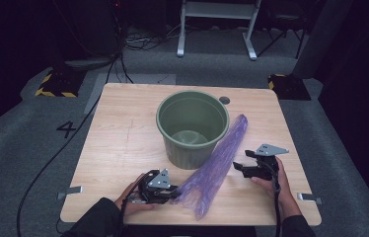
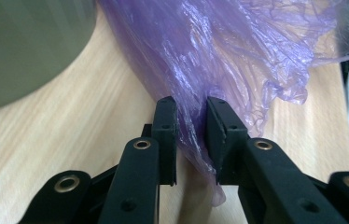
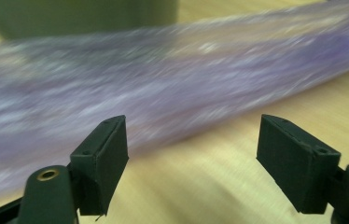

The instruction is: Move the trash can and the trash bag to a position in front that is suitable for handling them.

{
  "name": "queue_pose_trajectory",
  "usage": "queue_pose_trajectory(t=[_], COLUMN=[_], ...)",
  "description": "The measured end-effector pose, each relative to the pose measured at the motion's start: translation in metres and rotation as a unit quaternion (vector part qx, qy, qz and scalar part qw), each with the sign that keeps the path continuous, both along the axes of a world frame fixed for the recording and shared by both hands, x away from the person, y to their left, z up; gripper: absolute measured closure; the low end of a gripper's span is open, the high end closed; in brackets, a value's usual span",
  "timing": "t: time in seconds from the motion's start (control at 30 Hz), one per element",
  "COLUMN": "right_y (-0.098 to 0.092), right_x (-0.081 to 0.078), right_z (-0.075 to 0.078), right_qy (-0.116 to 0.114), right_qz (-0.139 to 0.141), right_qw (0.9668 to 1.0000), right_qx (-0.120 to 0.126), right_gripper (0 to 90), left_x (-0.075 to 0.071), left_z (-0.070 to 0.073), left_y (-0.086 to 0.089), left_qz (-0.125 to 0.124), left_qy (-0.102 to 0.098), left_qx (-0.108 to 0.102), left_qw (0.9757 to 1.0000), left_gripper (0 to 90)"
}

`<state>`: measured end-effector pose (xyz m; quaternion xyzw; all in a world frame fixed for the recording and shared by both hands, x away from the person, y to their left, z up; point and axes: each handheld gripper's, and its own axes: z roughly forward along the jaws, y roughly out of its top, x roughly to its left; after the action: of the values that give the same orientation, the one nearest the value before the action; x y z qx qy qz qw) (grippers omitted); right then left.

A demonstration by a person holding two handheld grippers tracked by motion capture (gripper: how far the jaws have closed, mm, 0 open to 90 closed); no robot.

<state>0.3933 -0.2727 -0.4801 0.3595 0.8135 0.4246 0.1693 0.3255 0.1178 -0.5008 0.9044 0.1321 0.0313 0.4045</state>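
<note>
A crumpled purple plastic bag [image 1: 222, 158] lies stretched across the wooden table [image 1: 118, 143], from the front edge up past the right side of a green bucket [image 1: 187, 155]. The bucket stands upright at the table's middle with nothing in it. My left gripper [image 1: 175, 190] is at the bag's near end. In the left gripper view the film [image 2: 219, 51] is bunched between the left gripper's [image 2: 191, 105] pads, which are shut on it. My right gripper [image 1: 239, 165] hovers just right of the bag. In its own view the right gripper [image 3: 193, 123] is open wide, with the blurred bag [image 3: 163, 84] ahead.
Metal clips sit at the table's front left [image 1: 69, 191] and front right [image 1: 309, 198] edges. A small round grommet [image 1: 224, 100] is behind the bucket. Cables [image 1: 49, 163] run over the grey floor on the left, and a white frame [image 1: 217, 24] stands behind the table.
</note>
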Motion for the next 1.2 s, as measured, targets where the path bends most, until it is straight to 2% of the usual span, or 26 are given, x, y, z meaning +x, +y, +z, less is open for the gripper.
queue_pose_trajectory(t=[0.13, 0.17, 0.2, 0.3, 0.33, 0.4, 0.43, 0.57, 0.7, 0.8, 0.83, 0.9, 0.97, 1.03, 1.07, 1.1, 1.13, 1.17, 1.2], right_y=[0.003, 0.003, 0.002, 0.001, 0.002, 0.002, 0.004, 0.016, 0.029, 0.034, 0.035, 0.036, 0.034, 0.032, 0.031, 0.03, 0.029, 0.028, 0.027], right_x=[0.016, 0.016, 0.024, 0.032, 0.041, 0.043, 0.05, 0.058, 0.065, 0.068, 0.068, 0.068, 0.069, 0.071, 0.071, 0.071, 0.071, 0.071, 0.071], right_z=[0.007, 0.007, 0.009, 0.012, 0.015, 0.016, 0.014, 0.003, -0.006, -0.011, -0.012, -0.011, -0.012, -0.015, -0.017, -0.017, -0.017, -0.017, -0.017], right_qy=[-0.001, -0.001, 0.003, 0.003, 0.003, 0.005, 0.012, 0.034, 0.043, 0.046, 0.043, 0.036, 0.035, 0.043, 0.042, 0.041, 0.041, 0.039, 0.035], right_qz=[-0.038, -0.038, -0.054, -0.061, -0.066, -0.069, -0.074, -0.078, -0.081, -0.084, -0.088, -0.086, -0.089, -0.088, -0.09, -0.092, -0.093, -0.096, -0.099], right_qw=[0.9993, 0.9993, 0.9985, 0.998, 0.9977, 0.9974, 0.9969, 0.9964, 0.9956, 0.9951, 0.9947, 0.9946, 0.9946, 0.9944, 0.9942, 0.9942, 0.9941, 0.9939, 0.9937], right_qx=[-0.003, -0.003, 0.008, 0.018, 0.015, 0.017, 0.024, 0.003, -0.019, -0.024, -0.033, -0.047, -0.042, -0.039, -0.041, -0.039, -0.038, -0.038, -0.039], right_gripper=[24.2, 24.2, 22.7, 22.4, 21.1, 20.8, 20.8, 20.2, 21.6, 31.0, 36.0, 51.7, 58.1, 65.2, 68.0, 69.8, 72.2, 74.6, 77.0], left_x=[-0.004, -0.004, -0.005, -0.006, -0.007, -0.008, -0.009, -0.011, -0.011, -0.01, -0.009, -0.008, -0.006, -0.005, -0.005, -0.005, -0.006, -0.008, -0.009], left_z=[0.0, 0.0, 0.001, 0.0, 0.0, 0.001, 0.0, 0.0, 0.0, 0.0, 0.0, 0.0, 0.0, 0.0, 0.0, 0.0, -0.001, -0.001, 0.0], left_y=[0.008, 0.008, 0.011, 0.015, 0.017, 0.018, 0.02, 0.022, 0.022, 0.021, 0.021, 0.021, 0.022, 0.022, 0.022, 0.022, 0.021, 0.021, 0.021], left_qz=[-0.005, -0.005, -0.005, -0.007, -0.008, -0.009, -0.009, -0.007, -0.01, -0.012, -0.01, -0.01, -0.002, 0.008, 0.014, 0.014, 0.023, 0.028, 0.032], left_qy=[0.005, 0.005, 0.007, 0.01, 0.009, 0.011, 0.01, 0.008, 0.009, 0.009, 0.008, 0.007, 0.006, 0.001, -0.002, -0.002, -0.011, -0.013, -0.015], left_qx=[0.001, 0.001, 0.001, -0.001, 0.0, 0.002, 0.001, -0.001, 0.0, -0.001, 0.0, 0.001, -0.001, 0.001, 0.005, 0.005, 0.019, 0.021, 0.019], left_qw=[1.0, 1.0, 1.0, 0.9999, 0.9999, 0.9999, 0.9999, 0.9999, 0.9999, 0.9999, 0.9999, 0.9999, 1.0, 1.0, 0.9999, 0.9999, 0.9995, 0.9993, 0.9992], left_gripper=[74.0, 74.0, 74.0, 74.0, 73.6, 73.4, 73.1, 72.6, 72.1, 70.3, 68.6, 67.1, 64.4, 57.0, 50.3, 41.6, 31.0, 22.5, 17.5])
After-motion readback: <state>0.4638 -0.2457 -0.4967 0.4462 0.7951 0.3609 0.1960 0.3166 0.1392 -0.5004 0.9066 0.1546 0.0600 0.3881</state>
